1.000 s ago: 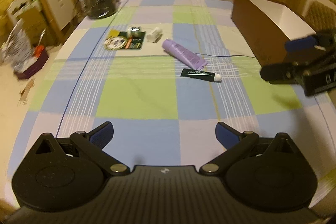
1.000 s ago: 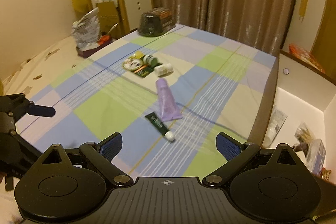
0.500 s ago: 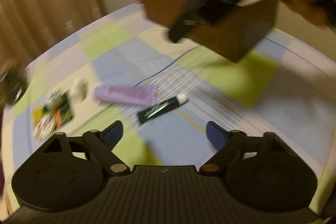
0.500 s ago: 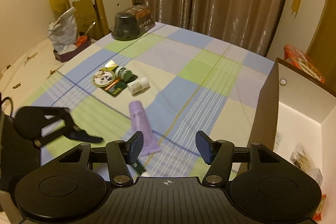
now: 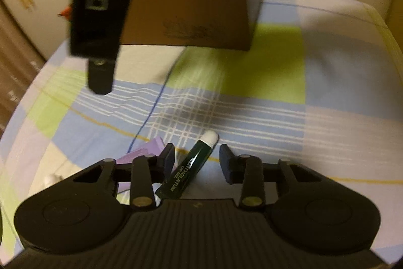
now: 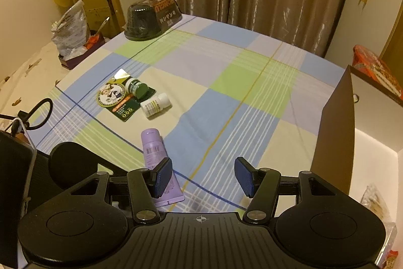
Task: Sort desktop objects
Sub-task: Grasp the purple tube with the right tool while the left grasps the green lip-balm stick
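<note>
A dark green tube with a white cap (image 5: pixel 189 167) lies on the checked cloth between the fingers of my left gripper (image 5: pixel 197 161), which is open around it; the pads stand apart from it. A purple tube (image 6: pixel 159 160) lies just left of it, partly behind the left finger (image 5: pixel 169 158). My right gripper (image 6: pixel 203 177) is open and empty, hovering above the purple tube's end. A small white bottle (image 6: pixel 155 105), a green-capped jar (image 6: pixel 137 88) and a printed card (image 6: pixel 116 98) lie further off. The right gripper's body (image 5: pixel 100 4) hangs over the left wrist view.
A brown cardboard box (image 5: pixel 191 14) stands beyond the green tube; its white inside holds several items (image 6: pixel 375 198). A dark wrapped bowl-shaped package (image 6: pixel 148 17) sits at the table's far corner. Chairs and bags stand past the table's left edge.
My left gripper has swung down and in, narrowed, and now straddles the green tube. My right gripper has moved over the purple tube with its fingers a little wider apart.
</note>
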Motion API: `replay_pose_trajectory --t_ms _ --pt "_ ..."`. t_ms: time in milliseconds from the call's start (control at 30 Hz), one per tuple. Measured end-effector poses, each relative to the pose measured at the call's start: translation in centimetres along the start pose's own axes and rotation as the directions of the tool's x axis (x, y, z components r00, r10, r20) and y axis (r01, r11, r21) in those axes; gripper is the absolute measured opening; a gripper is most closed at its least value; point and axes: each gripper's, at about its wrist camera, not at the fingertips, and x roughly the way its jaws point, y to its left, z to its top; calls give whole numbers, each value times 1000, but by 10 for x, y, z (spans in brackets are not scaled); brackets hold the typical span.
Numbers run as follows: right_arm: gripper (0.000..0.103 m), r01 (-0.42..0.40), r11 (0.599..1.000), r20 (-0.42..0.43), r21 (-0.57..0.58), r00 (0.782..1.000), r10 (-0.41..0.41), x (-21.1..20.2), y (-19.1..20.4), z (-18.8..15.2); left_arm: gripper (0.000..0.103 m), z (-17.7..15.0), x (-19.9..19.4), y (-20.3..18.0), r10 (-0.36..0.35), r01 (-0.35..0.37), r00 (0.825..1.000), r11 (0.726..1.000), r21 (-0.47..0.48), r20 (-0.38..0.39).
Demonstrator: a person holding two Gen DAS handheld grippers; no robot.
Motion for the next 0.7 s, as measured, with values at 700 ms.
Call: replay_pose_trajectory --t_ms 700 --pt "43 -158 968 -158 -196 979 127 97 45 15 12 -67 -65 -4 50 -72 996 926 -370 -69"
